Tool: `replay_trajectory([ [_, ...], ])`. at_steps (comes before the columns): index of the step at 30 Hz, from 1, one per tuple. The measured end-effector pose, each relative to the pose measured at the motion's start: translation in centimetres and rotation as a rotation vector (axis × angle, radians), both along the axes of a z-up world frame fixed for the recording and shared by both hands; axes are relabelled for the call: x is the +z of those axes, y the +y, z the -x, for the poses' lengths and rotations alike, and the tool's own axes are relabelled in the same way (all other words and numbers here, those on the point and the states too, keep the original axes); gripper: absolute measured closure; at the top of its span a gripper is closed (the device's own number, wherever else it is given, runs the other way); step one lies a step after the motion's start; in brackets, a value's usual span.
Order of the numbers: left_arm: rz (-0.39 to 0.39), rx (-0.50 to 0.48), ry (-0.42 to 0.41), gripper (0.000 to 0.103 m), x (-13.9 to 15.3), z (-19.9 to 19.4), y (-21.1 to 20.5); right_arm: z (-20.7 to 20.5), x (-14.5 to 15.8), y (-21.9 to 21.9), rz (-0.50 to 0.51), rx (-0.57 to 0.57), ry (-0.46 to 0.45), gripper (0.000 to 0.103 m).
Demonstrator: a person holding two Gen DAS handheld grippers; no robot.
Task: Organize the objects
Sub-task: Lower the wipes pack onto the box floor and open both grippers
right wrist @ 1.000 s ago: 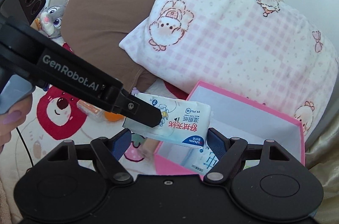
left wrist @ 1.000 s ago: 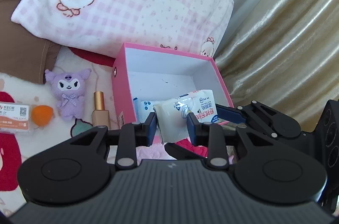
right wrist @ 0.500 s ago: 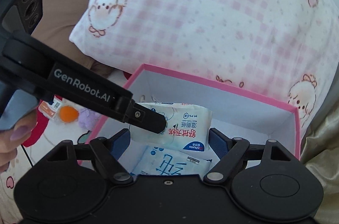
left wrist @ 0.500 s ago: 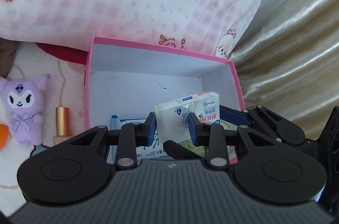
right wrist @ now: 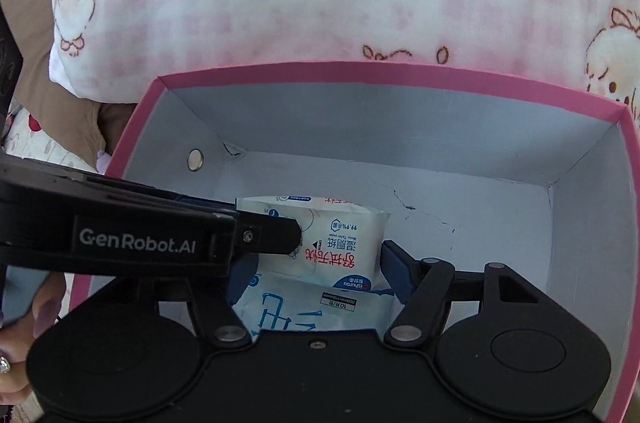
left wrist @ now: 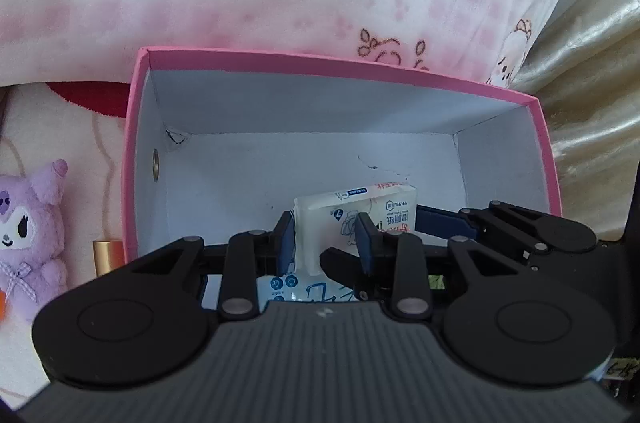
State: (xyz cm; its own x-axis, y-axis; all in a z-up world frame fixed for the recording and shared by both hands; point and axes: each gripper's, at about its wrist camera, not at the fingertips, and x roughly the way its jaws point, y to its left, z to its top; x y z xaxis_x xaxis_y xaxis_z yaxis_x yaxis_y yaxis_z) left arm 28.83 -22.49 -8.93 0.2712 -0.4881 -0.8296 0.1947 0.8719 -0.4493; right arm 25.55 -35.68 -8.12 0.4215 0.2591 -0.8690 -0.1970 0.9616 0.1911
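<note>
Both grippers dropped into pink box (left wrist: 536,127): left gripper (left wrist: 325,237) clamps wipes pack (left wrist: 344,219) above another pack (right wrist: 312,315), right gripper (right wrist: 316,273) closing around it, plush (left wrist: 28,223) left outside.

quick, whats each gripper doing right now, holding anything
Left gripper: shut on the wipes pack, inside the pink box.
Right gripper: jaws closing around the same pack, pads not pressing it.

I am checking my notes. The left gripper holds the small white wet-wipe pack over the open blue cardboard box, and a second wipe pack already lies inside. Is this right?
Not quite: the open cardboard box is pink, with a white inside, as the right wrist view shows. The rest stands: the left gripper holds the small white wet-wipe pack over it, and a second wipe pack lies inside.
</note>
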Motion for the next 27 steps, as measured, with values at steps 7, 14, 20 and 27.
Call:
replay_trajectory([
  [7,-0.094,0.001,-0.044,0.069,-0.2,0.7,-1.6,-0.2,-1.2,0.1,0.027,-0.035,0.026,0.036],
  [14,-0.080,-0.017,-0.076,0.065,2.5,2.2,-0.2,2.6,1.8,0.3,0.028,-0.033,-0.073,0.035],
  [20,-0.061,-0.023,-0.074,0.062,5.6,4.4,2.5,7.2,5.8,1.5,0.016,-0.012,-0.171,0.034],
  [27,-0.087,-0.059,-0.129,0.059,10.0,7.7,5.2,11.0,9.7,2.5,0.027,-0.061,-0.219,0.034],
])
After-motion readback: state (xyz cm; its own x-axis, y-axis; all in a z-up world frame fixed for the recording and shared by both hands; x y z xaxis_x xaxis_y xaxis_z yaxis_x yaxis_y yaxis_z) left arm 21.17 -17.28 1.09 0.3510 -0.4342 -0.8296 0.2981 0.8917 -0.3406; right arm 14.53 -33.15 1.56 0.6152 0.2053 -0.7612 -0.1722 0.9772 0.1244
